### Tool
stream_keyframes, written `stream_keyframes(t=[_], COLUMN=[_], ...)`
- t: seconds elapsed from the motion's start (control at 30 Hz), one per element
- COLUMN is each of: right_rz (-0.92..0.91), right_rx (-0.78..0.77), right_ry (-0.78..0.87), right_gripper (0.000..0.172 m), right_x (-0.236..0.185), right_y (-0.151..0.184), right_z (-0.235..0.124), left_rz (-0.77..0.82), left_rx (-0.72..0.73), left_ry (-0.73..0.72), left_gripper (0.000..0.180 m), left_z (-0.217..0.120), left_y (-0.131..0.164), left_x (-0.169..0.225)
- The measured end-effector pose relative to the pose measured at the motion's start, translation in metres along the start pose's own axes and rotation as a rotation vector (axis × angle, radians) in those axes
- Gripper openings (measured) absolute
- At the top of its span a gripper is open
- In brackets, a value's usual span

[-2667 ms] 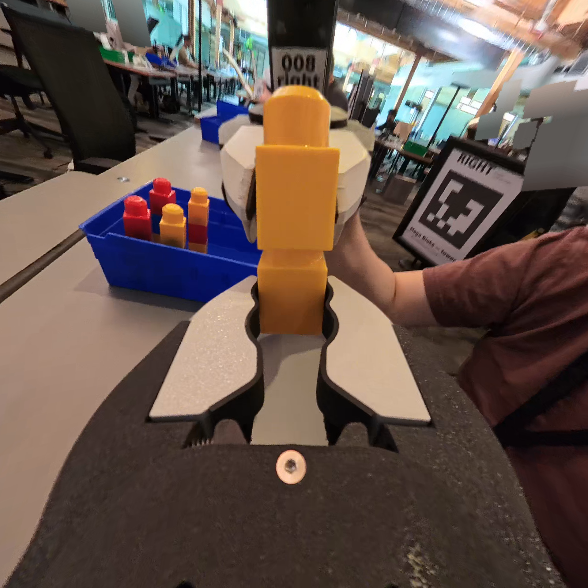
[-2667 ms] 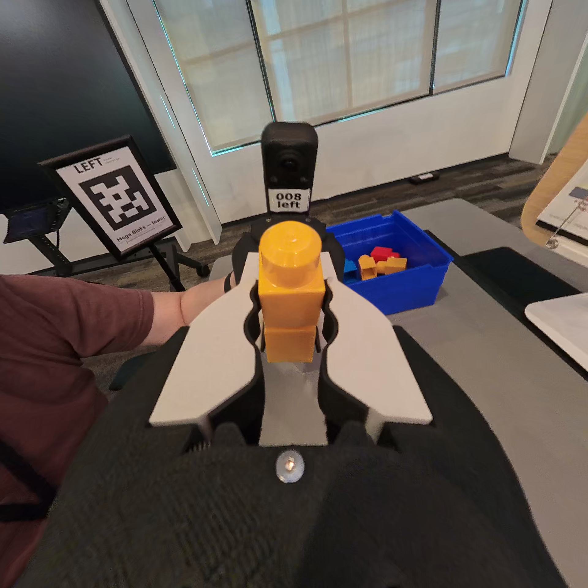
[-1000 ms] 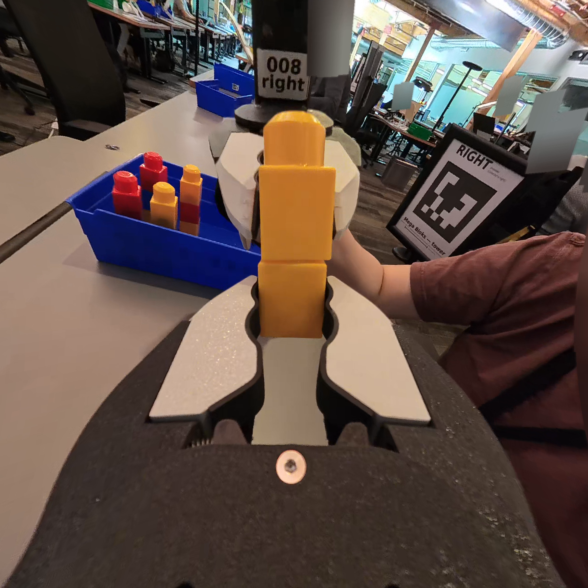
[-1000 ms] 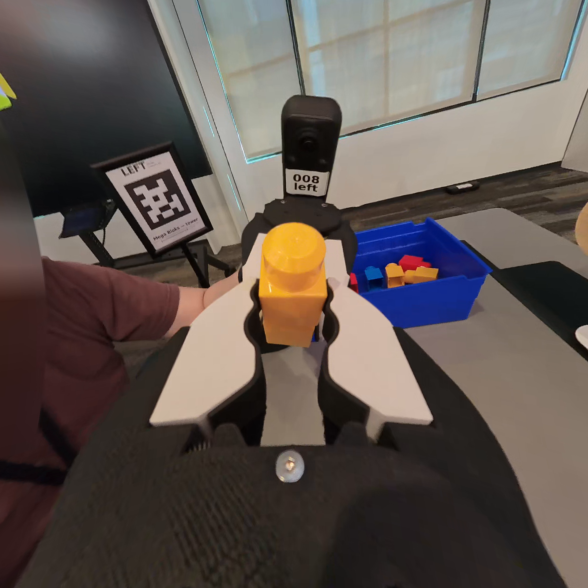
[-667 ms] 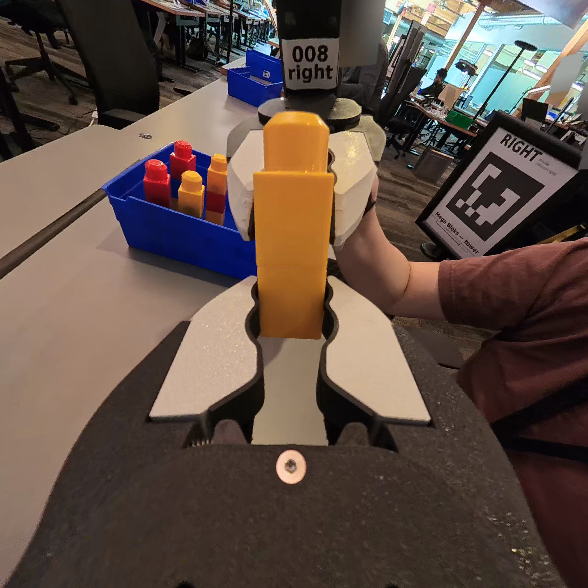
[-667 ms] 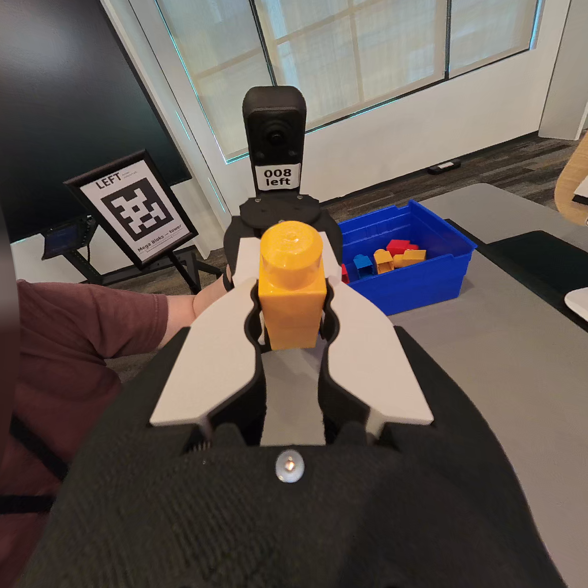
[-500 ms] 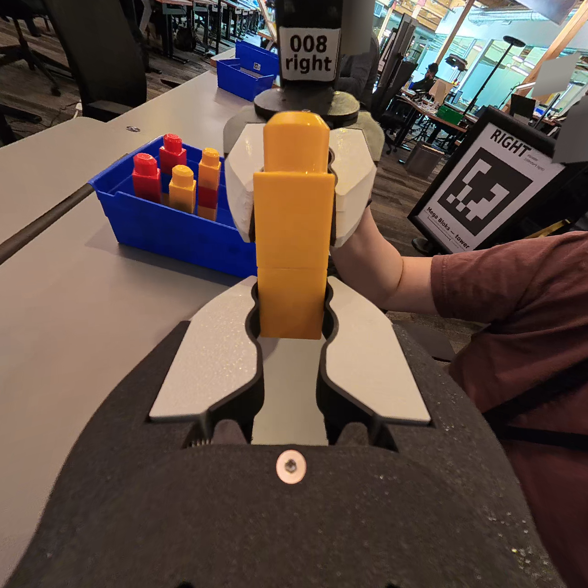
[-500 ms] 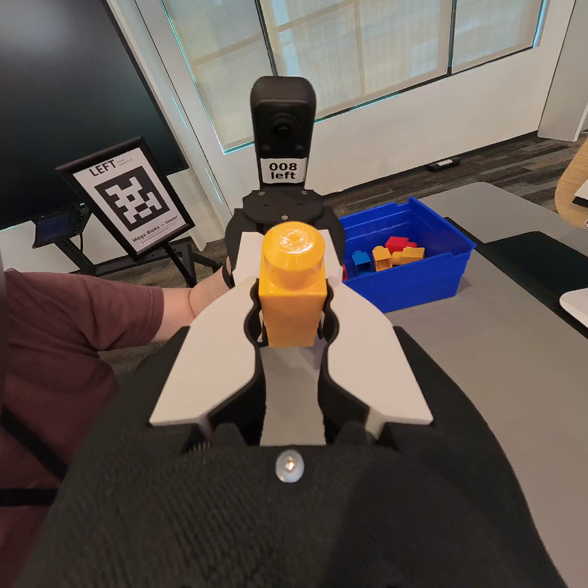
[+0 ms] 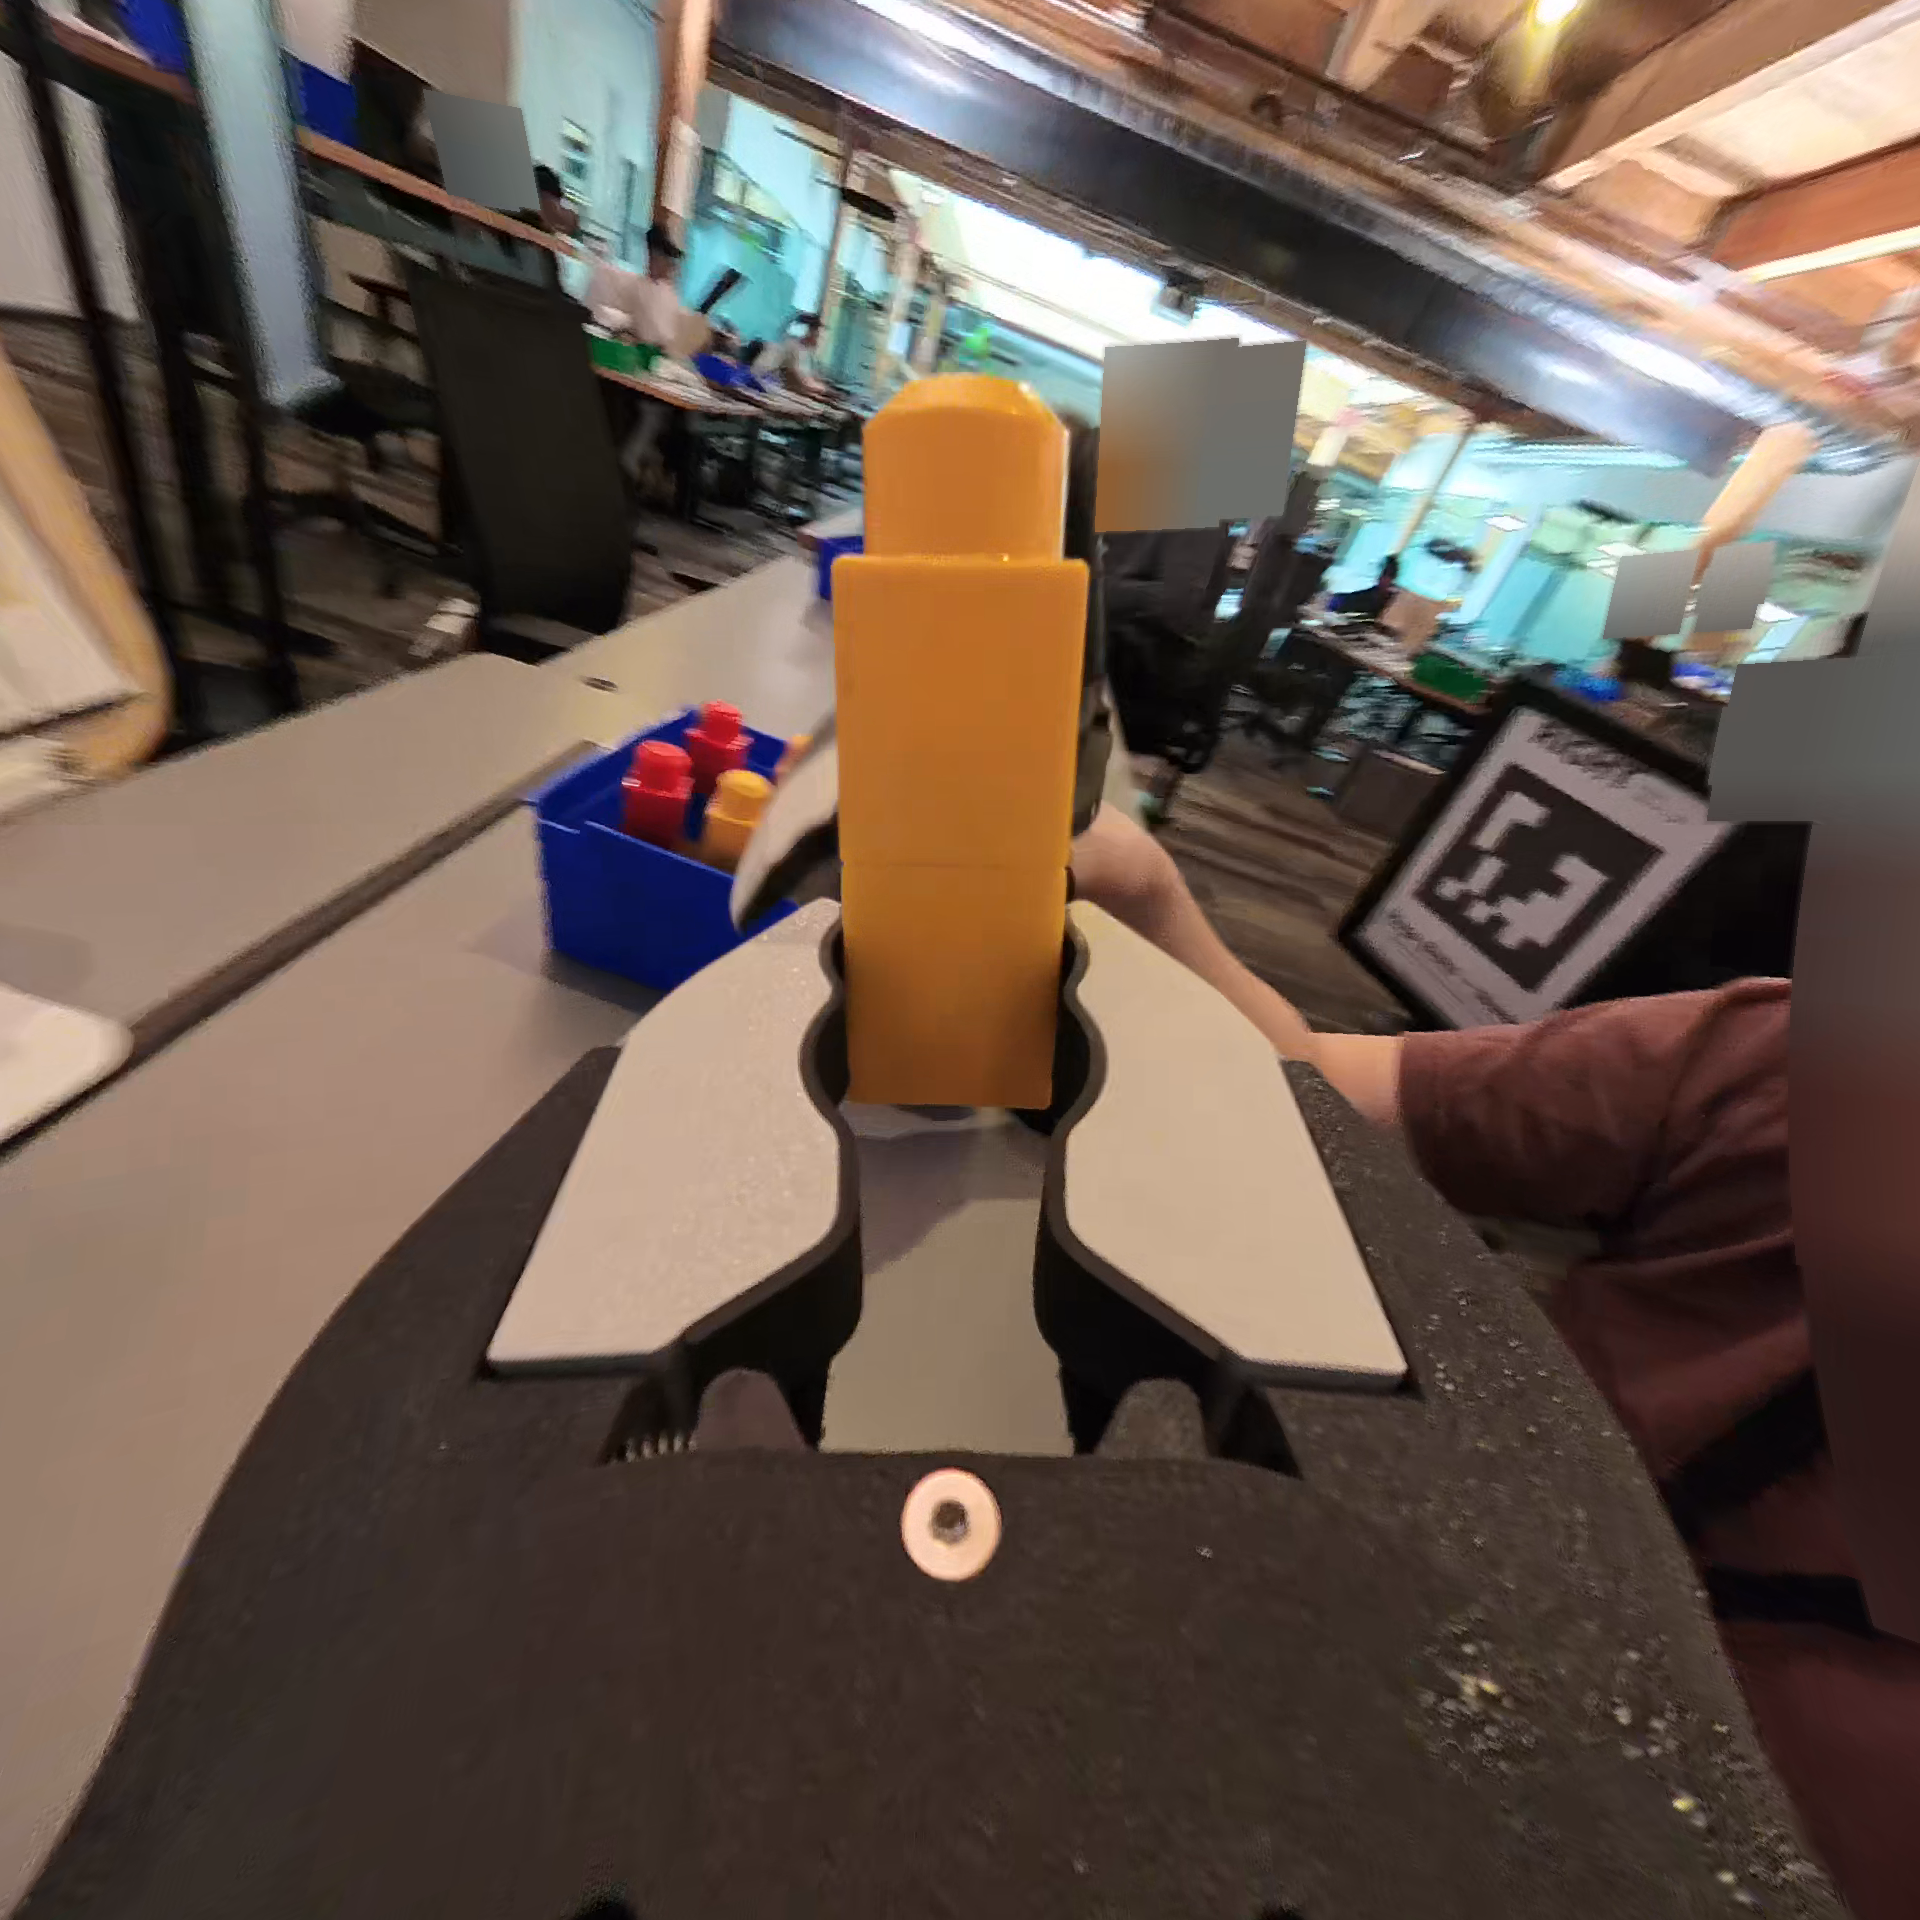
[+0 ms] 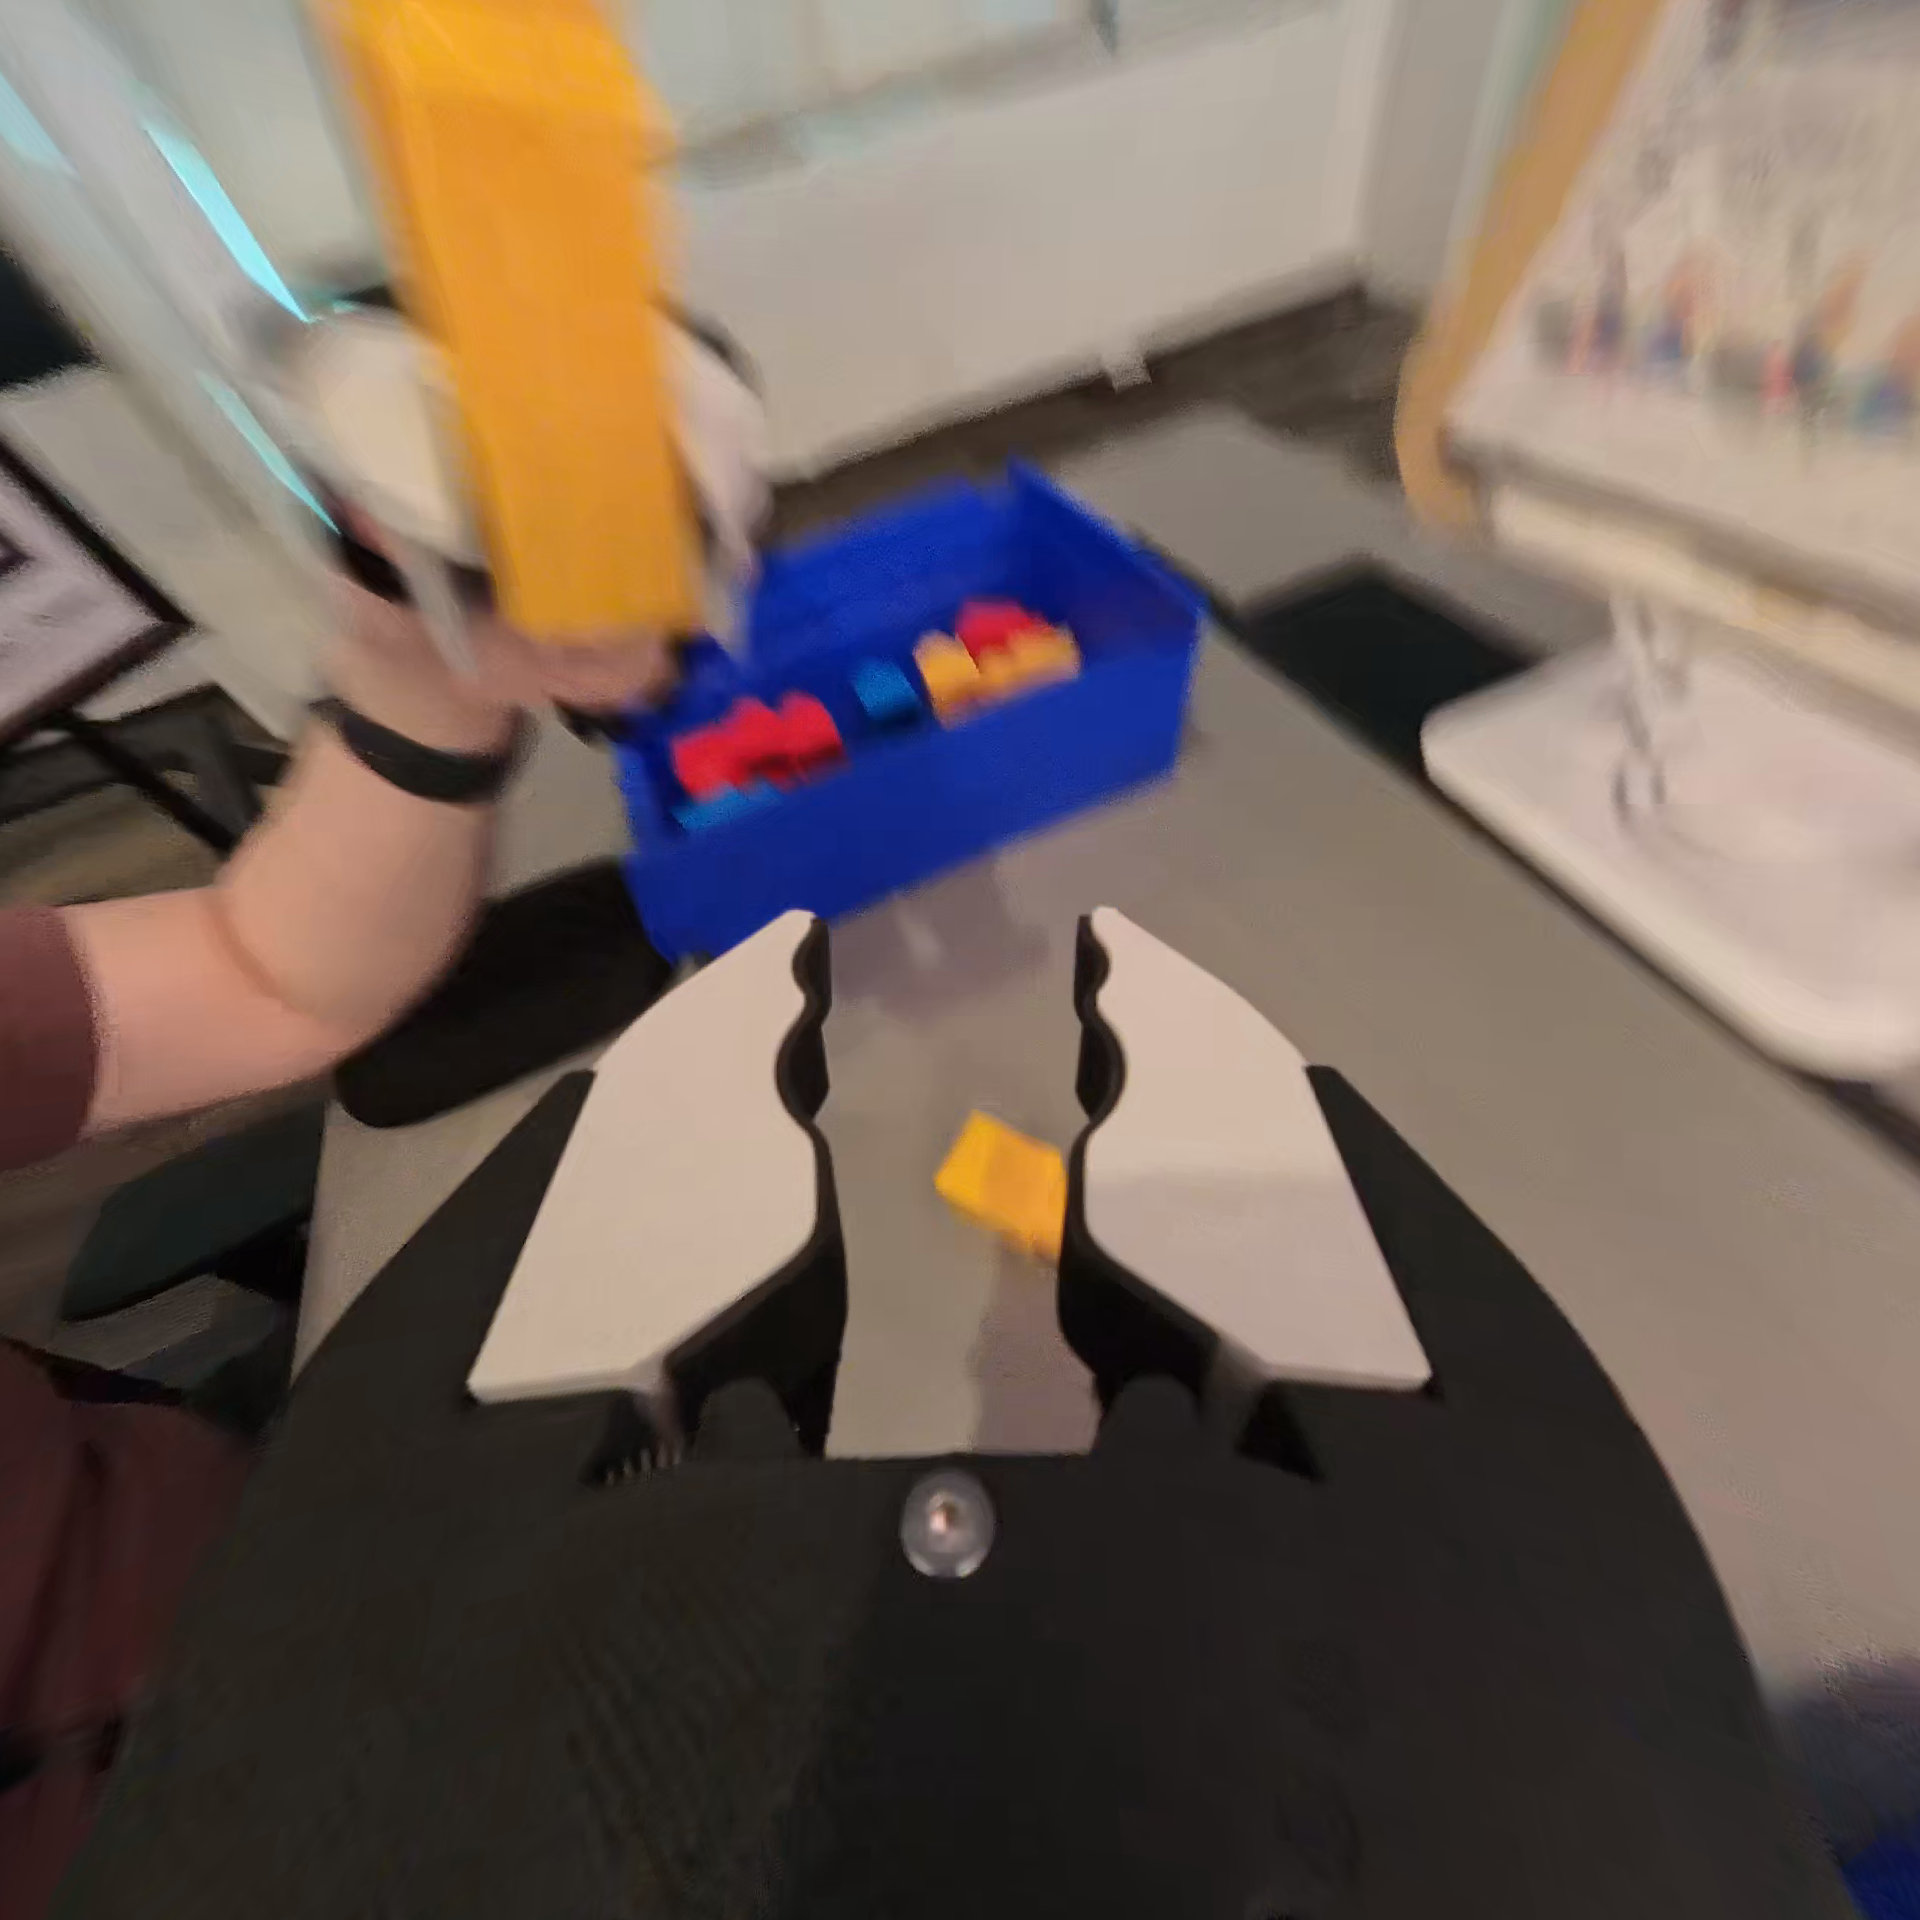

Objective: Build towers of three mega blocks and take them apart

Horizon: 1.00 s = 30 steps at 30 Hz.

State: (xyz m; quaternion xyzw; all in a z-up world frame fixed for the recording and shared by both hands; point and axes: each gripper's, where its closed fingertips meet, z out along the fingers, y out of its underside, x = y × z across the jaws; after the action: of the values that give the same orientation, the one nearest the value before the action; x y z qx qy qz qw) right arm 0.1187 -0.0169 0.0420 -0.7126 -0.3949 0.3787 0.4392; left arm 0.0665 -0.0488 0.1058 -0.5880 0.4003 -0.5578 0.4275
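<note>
The grey table (image 10: 1351,1039) lies under both claws, with a blue bin (image 10: 935,821) of loose blocks just ahead of the right gripper (image 10: 945,1023). The left gripper (image 9: 951,997) clamps the bottom block of a two-high yellow tower (image 9: 956,748), upright between its fingers. The right gripper's jaws stand apart with nothing between them. A loose yellow block (image 10: 1003,1179) lies below them: likely the third piece. Drop straight onto it and square the pads on its flat sides.
</note>
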Motion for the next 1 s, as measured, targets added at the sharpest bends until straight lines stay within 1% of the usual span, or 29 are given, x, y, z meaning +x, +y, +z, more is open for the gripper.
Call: stream_keyframes(t=[0.07, 0.1, 0.13, 0.17, 0.2, 0.27, 0.33, 0.43, 0.53, 0.63, 0.8, 0.87, 0.93, 1.0], right_rz=[0.112, 0.15, 0.183, 0.222, 0.248, 0.266, 0.272, 0.261, 0.253, 0.112, -0.092, -0.167, -0.194, -0.128], right_rx=[-0.176, -0.259, -0.362, -0.469, -0.552, -0.685, -0.771, -0.827, -0.835, -0.819, -0.591, -0.542, -0.502, -0.417], right_ry=[0.036, 0.031, -0.002, -0.026, -0.02, -0.011, -0.015, 0.036, 0.067, 0.208, 0.323, 0.366, 0.424, 0.451], right_gripper=[0.041, 0.034, 0.022, 0.019, 0.022, 0.023, 0.024, 0.026, 0.029, 0.023, 0.022, 0.023, 0.023, 0.026], right_x=[0.012, 0.013, 0.009, 0.005, 0.006, 0.008, 0.01, 0.022, 0.028, 0.049, 0.062, 0.065, 0.07, 0.071], right_y=[0.037, 0.056, 0.076, 0.096, 0.113, 0.14, 0.16, 0.179, 0.186, 0.183, 0.149, 0.142, 0.132, 0.116], right_z=[0.02, 0.029, 0.035, 0.039, 0.04, 0.038, 0.037, 0.046, 0.054, 0.058, 0.086, 0.092, 0.089, 0.084], left_rz=[0.082, 0.108, 0.118, 0.12, 0.122, 0.123, 0.122, 0.111, 0.113, 0.121, 0.118, 0.114, 0.115, 0.116], left_rx=[0.006, 0.006, 0.009, 0.016, 0.027, 0.048, 0.056, 0.047, 0.02, 0.0, -0.02, -0.027, -0.026, -0.018], left_ry=[-0.121, -0.155, -0.172, -0.183, -0.188, -0.185, -0.182, -0.171, -0.169, -0.163, -0.146, -0.145, -0.152, -0.177], left_gripper=[0.036, 0.036, 0.036, 0.036, 0.036, 0.036, 0.036, 0.036, 0.036, 0.036, 0.036, 0.036, 0.036, 0.036], left_z=[-0.019, -0.027, -0.033, -0.038, -0.043, -0.048, -0.051, -0.049, -0.044, -0.038, -0.031, -0.03, -0.03, -0.034], left_y=[-0.01, -0.013, -0.017, -0.02, -0.023, -0.028, -0.03, -0.028, -0.023, -0.02, -0.016, -0.014, -0.015, -0.018], left_x=[-0.01, -0.011, -0.01, -0.009, -0.008, -0.005, -0.004, -0.004, -0.003, -0.001, 0.0, 0.0, 0.0, -0.002])
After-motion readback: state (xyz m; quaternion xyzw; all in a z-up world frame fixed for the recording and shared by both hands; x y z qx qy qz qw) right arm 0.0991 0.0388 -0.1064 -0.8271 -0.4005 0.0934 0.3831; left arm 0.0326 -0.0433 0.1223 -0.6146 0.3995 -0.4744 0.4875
